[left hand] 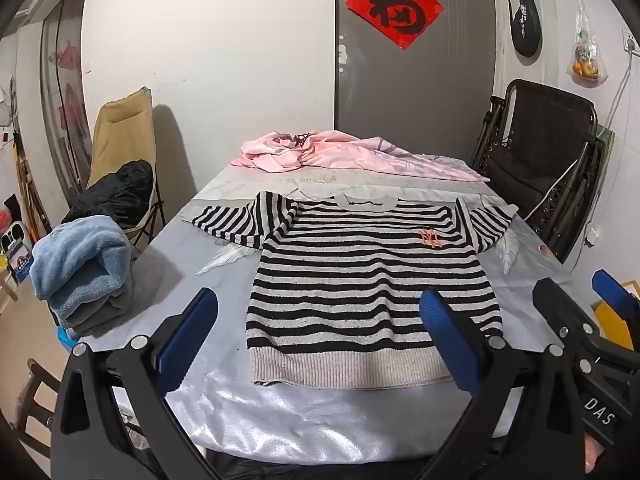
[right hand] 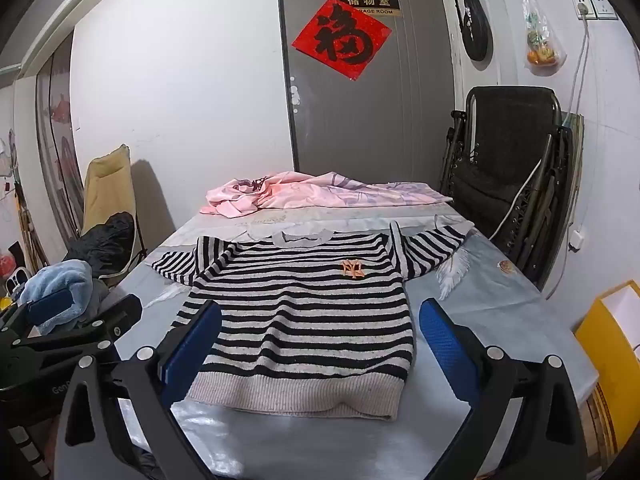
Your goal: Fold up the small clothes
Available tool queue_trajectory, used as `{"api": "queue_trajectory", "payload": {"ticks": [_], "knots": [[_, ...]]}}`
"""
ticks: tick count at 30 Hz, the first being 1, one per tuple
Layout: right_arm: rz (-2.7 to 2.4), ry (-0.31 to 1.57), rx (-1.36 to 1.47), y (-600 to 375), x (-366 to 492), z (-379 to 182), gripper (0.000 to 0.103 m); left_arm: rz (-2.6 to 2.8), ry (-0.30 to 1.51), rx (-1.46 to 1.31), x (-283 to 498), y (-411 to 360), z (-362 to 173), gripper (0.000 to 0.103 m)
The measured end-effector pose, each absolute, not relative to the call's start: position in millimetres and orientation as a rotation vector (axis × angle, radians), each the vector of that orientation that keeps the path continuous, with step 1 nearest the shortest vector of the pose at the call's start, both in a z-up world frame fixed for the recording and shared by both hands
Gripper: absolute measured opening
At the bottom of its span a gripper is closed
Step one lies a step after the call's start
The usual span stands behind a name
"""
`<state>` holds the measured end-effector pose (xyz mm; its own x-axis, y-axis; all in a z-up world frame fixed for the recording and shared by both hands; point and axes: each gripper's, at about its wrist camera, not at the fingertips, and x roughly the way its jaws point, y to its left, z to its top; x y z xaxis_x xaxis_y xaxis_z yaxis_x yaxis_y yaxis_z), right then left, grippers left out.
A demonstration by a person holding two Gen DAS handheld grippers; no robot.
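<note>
Striped sweater (left hand: 368, 280) lies flat, face up, mid-table (left hand: 208, 272), hem nearest the cams, both sleeves out to the sides, nothing folded yet, so looks like pre-grasp for the 1st fold. Left gripper (left hand: 316, 332) and right gripper (right hand: 320, 336) both hover above the hem w/ fingers spread wide, holding nothing. Next move prob: go down to a sleeve or side edge, pinch just the fabric, bring it across the body. Pink cloth (left hand: 320, 152) at the far end, blue towel pile (left hand: 80, 264) on the left edge, both apart from the sweater.
</note>
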<state>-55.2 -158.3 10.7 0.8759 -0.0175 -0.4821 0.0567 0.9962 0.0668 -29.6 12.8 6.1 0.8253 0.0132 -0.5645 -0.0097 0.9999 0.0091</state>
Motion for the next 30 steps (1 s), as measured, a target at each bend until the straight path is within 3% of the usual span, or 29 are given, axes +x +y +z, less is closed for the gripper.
{"api": "queue_trajectory", "payload": {"ticks": [30], "knots": [[-0.028, 0.519, 0.088, -157, -56, -1, 0.100, 0.020, 0.607, 0.008, -30, 16, 3, 0.099]]}}
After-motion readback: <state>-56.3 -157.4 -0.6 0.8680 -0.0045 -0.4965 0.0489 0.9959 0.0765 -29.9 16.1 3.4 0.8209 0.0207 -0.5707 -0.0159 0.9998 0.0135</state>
